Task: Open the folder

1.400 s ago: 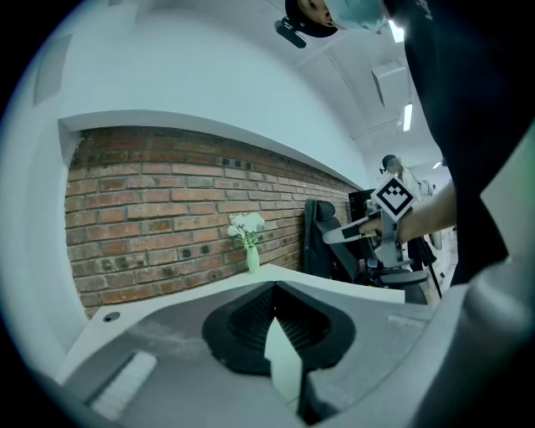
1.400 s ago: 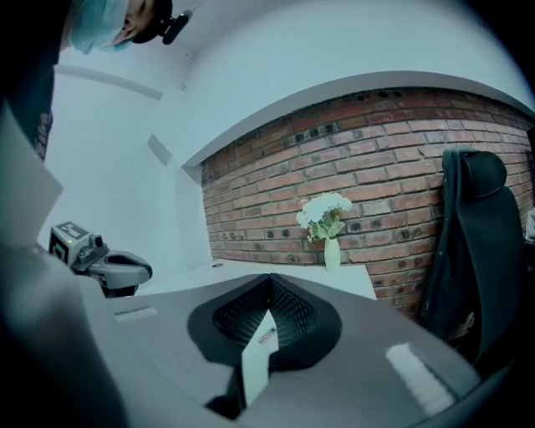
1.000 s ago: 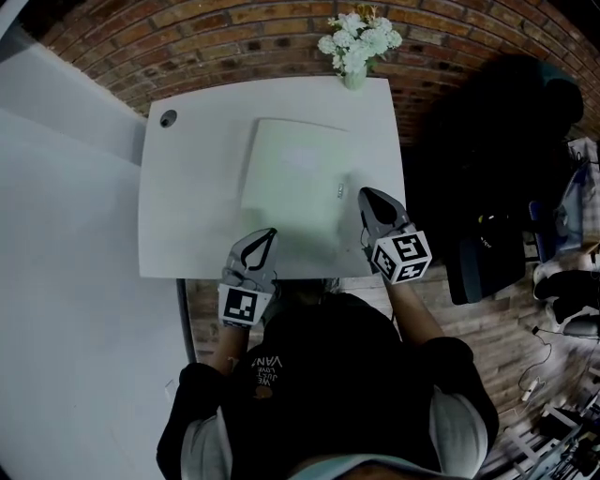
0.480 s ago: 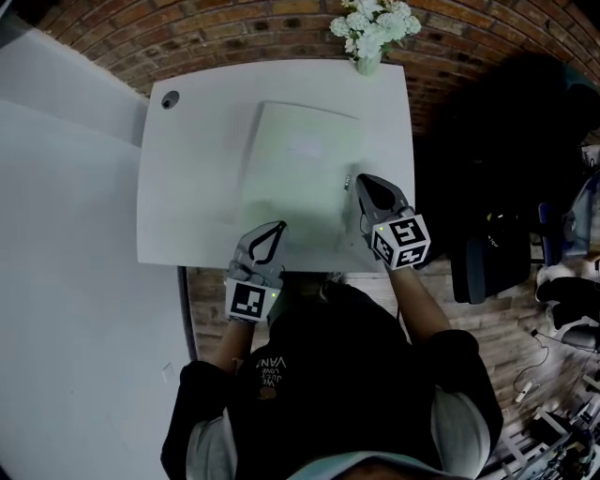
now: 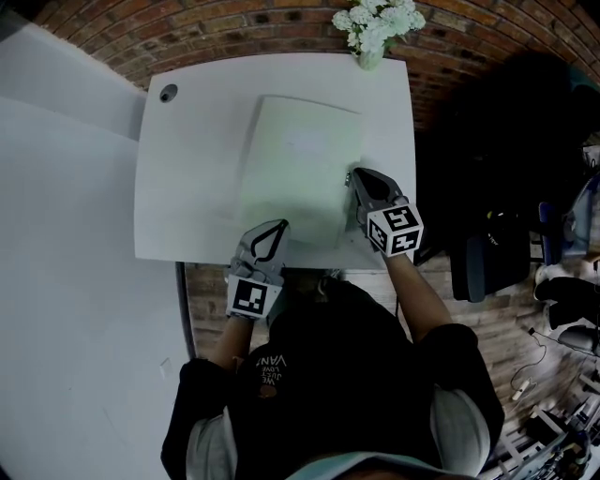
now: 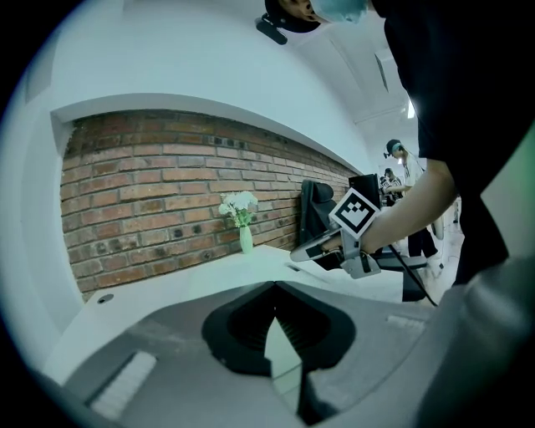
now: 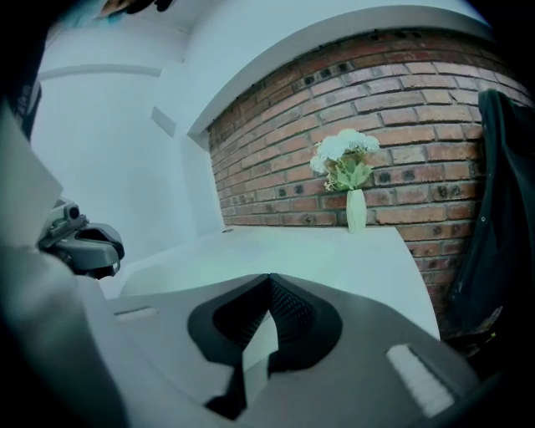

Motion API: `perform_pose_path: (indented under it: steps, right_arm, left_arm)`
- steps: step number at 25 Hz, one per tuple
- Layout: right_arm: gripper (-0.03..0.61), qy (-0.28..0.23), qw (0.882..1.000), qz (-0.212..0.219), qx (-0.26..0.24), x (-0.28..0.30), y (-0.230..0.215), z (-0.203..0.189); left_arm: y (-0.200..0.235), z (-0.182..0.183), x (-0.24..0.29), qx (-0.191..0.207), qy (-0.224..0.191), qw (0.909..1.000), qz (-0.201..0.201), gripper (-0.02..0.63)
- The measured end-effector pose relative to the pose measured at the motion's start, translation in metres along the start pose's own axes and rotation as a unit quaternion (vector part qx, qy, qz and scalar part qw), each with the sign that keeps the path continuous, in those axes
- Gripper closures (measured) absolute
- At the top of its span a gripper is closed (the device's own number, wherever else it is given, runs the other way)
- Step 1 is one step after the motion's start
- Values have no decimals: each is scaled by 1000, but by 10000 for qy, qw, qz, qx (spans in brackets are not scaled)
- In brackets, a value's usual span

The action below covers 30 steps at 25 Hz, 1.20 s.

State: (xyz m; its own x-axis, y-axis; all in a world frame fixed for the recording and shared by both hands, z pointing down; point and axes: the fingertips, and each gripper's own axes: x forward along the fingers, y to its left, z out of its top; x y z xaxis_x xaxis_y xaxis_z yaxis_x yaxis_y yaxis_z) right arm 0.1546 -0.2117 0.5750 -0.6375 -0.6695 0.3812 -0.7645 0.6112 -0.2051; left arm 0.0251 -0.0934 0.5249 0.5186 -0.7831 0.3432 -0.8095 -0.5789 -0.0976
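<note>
A pale, closed folder lies flat on the white table. My left gripper is shut and empty, its tip over the folder's near edge. In the left gripper view its jaws meet with nothing between them. My right gripper is shut too, its tip at the folder's right edge, about halfway along. The jaws in the right gripper view touch at the tip and hold nothing. Whether either tip touches the folder I cannot tell.
A white vase of flowers stands at the table's far right corner. A cable hole sits in the far left corner. A dark chair with a jacket stands right of the table, a brick wall behind it.
My right gripper has come down and in toward the folder's right edge. The left gripper has stayed near the folder's near edge. Both stay shut.
</note>
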Motion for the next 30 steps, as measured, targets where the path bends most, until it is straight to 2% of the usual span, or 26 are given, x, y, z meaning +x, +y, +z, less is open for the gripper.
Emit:
perform_pose_path:
  steps: [5,10,17,24,30]
  right_arm:
    - [582,289,9996,8,-27,5,-1,-14]
    - [583,205,9997,86,52,4,-1,-15]
    - [583,64,9996,93,268,5,-2,-14]
    - [583,103,9997,72,195,4,-2,-14]
    - [583,164,9998,95,91,5,-3,-15]
  left_arm:
    - [-1,-5,-1,90,28,10000,-24,614]
    - [-7,-11,-2,251,148,9995,-142,614]
    - [-20,-24,1,811,359,9947,-516,578]
    - [-42,-37,7,1601,604,9787,-1136,516]
    - [-60,-49,10,2233,663,9590,-1613,457]
